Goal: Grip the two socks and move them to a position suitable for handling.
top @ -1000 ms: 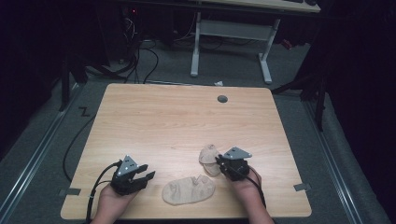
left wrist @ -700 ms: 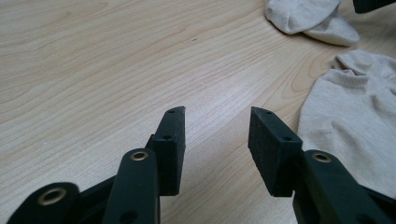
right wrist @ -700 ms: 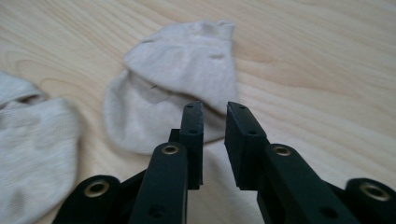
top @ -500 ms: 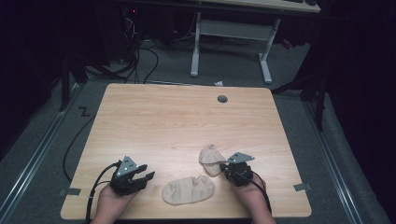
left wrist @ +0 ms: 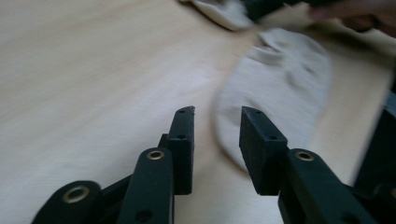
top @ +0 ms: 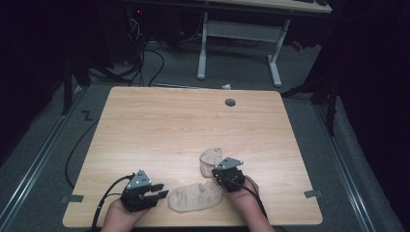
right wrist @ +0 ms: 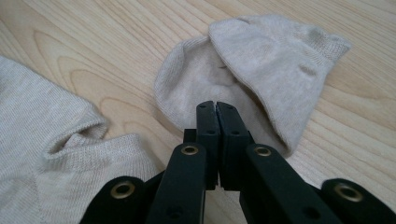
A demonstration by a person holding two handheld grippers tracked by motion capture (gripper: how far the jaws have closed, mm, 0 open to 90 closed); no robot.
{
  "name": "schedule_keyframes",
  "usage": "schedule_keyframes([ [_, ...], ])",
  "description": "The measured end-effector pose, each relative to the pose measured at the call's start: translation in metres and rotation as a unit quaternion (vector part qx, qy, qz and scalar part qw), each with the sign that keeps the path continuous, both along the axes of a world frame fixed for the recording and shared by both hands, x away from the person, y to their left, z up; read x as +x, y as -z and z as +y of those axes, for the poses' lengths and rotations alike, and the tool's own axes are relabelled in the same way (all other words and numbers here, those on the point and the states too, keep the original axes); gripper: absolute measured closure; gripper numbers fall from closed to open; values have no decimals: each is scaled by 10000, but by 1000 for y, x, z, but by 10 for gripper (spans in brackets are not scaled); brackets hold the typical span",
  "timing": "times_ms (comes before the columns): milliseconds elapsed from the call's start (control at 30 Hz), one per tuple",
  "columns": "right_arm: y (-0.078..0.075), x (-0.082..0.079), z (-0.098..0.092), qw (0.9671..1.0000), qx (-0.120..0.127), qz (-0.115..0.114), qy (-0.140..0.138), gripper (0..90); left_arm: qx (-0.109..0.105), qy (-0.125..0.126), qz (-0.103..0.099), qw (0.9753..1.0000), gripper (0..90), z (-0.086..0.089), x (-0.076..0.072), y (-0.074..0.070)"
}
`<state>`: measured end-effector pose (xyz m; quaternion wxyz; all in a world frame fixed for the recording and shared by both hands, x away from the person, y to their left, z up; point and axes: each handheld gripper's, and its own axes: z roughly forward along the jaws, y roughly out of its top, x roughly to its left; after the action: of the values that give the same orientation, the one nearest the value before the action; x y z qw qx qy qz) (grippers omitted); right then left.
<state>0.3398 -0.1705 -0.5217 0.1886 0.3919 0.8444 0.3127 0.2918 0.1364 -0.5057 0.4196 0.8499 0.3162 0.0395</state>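
Note:
Two beige ankle socks lie near the table's front edge. The flat sock (top: 196, 197) (left wrist: 280, 88) (right wrist: 42, 154) lies between my hands. Just beyond it sits the folded sock (top: 211, 157) (right wrist: 261, 70) (left wrist: 219, 10). My left gripper (top: 163, 194) (left wrist: 217, 119) is open, low over the wood, its tips at the flat sock's left end with nothing between them. My right gripper (top: 216, 173) (right wrist: 215, 106) is shut, jaws pressed together over the folded sock's near edge. No cloth shows between them.
The wooden table (top: 159, 130) has a round grey cable hole (top: 230, 102) at the back. A black cable (top: 104, 200) trails off the left gripper over the front edge. A white desk frame (top: 241, 43) stands on the floor behind.
My right gripper drew back toward the front edge, then shifted left, nearer the folded sock's near edge. The left gripper and both socks have hardly moved.

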Motion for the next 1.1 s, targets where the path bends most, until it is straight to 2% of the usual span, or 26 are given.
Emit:
schedule_keyframes([
  [100, 0, 1, -1, 10000, 21, -2, 14, 880, 336, 316, -105, 9989, 678, -17, -9, 5],
  [167, 1, 2, -1, 10000, 18, -25, 13, 878, 559, 363, -140, 9977, 679, -24, -9, 9],
  [233, 0, 2, 0, 10000, -2, -23, 16, 872, 794, 253, -232, 9963, 685, -27, -7, 14],
  [367, -2, 2, -1, 10000, 68, -67, 5, 846, 696, -63, -198, 9974, 691, -23, 2, 15],
  [467, -13, 2, 1, 9995, 181, -263, 27, 804, 453, -128, -259, 9986, 672, -18, 3, 11],
  [600, -23, 19, 13, 9990, 248, -356, 111, 656, 236, -239, -490, 9982, 636, -12, 1, 2],
  [633, -22, 23, 17, 9990, 239, -364, 120, 619, 213, -263, -512, 9981, 630, -9, 2, 2],
  [733, -11, 44, 32, 9994, -4, -236, 256, 564, 219, -328, -495, 9980, 628, -5, 3, 2],
  [833, -3, 56, 39, 9989, -237, -207, 355, 579, 198, -376, -476, 9980, 628, -1, 6, 3],
  [867, -1, 59, 39, 9987, -302, -165, 379, 618, 201, -377, -477, 9979, 628, -1, 6, 2],
  [933, -1, 60, 38, 9986, -252, -217, 413, 782, 195, -377, -468, 9980, 628, 0, 6, 3],
  [1000, -6, 57, 35, 9987, -148, -296, 394, 821, 203, -379, -482, 9979, 628, 1, 6, 3],
  [1100, -14, 51, 33, 9982, -3, -470, 369, 822, 215, -388, -489, 9978, 628, 1, 6, 3],
])
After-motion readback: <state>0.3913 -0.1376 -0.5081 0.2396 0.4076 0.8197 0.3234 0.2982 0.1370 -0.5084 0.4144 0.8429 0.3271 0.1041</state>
